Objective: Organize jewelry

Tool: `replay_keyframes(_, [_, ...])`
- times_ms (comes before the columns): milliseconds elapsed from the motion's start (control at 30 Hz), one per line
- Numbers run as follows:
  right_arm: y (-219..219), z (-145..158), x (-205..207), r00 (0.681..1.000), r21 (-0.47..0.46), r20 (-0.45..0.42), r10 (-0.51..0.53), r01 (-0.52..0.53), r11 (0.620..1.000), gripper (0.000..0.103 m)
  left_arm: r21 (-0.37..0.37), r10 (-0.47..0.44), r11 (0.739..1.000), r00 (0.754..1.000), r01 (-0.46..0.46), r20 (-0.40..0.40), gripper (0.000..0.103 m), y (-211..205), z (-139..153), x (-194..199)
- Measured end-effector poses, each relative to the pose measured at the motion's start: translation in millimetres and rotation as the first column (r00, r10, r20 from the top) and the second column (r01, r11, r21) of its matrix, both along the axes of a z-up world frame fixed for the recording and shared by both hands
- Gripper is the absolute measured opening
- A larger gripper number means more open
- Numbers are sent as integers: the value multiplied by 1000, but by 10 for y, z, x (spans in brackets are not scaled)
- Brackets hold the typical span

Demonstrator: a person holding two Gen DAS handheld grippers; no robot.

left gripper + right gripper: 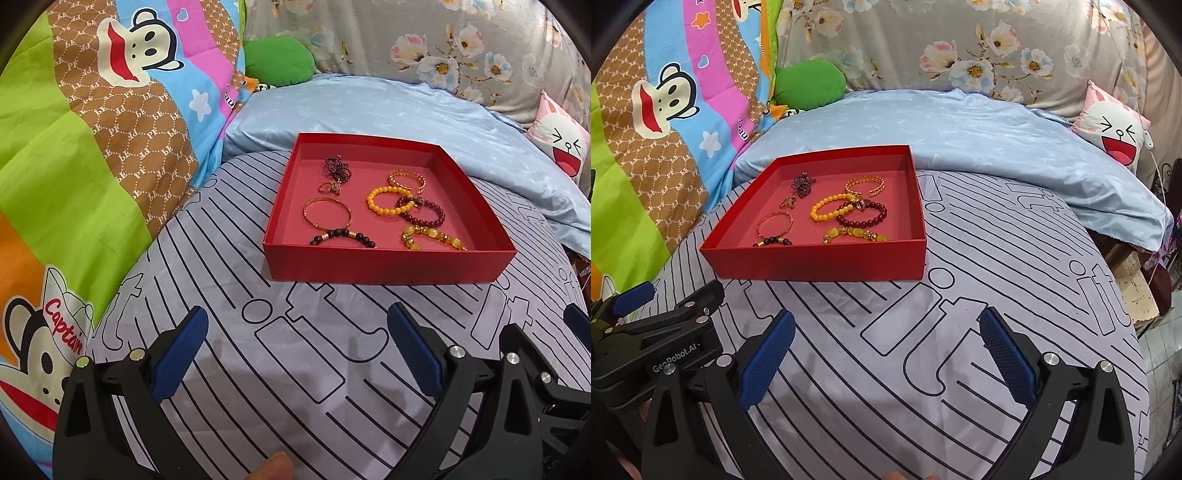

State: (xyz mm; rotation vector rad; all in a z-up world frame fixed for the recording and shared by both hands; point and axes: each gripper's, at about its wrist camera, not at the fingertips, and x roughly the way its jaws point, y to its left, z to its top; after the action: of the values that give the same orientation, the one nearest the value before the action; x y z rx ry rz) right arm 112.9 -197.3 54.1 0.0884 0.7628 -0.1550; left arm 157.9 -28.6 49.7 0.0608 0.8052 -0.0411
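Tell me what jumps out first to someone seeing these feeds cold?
The red tray in the middle of the striped bedsheet, holding a scatter of jewelry: an orange bead bracelet near its centre, a thin gold bangle toward the front left. Next, the bright cartoon monkey quilt piled at left. Both the left gripper and the right gripper hang open and empty short of the tray.

Home bedroom: bed, pillows, cartoon quilt.
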Motion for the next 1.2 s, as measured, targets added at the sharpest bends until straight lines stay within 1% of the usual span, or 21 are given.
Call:
replay_keyframes(167, [-9, -3, 3, 1000, 17, -8, -6, 6, 1000, 97, -6, 5, 1000, 1000, -5, 1, 93, 6, 10, -12])
replay_keyframes(467, [15, -22, 9, 1000, 16, -19, 1, -1, 1000, 97, -15, 13, 1000, 1000, -13, -9, 93, 39, -13, 1])
replay_keyframes(700, [25, -29, 25, 1000, 8, -27, -2, 3, 1000, 97, -10, 16, 1000, 1000, -16, -9, 93, 42, -21, 4])
replay_keyframes(967, [27, -28, 27, 1000, 6, -27, -4, 4, 1000, 97, -24, 22, 999, 1000, -22, -15, 93, 51, -26, -6])
replay_keyframes(1200, [21, -28, 34, 999, -3, -32, -8, 8, 1000, 97, -16, 18, 1000, 1000, -18, -14, 93, 43, -28, -6])
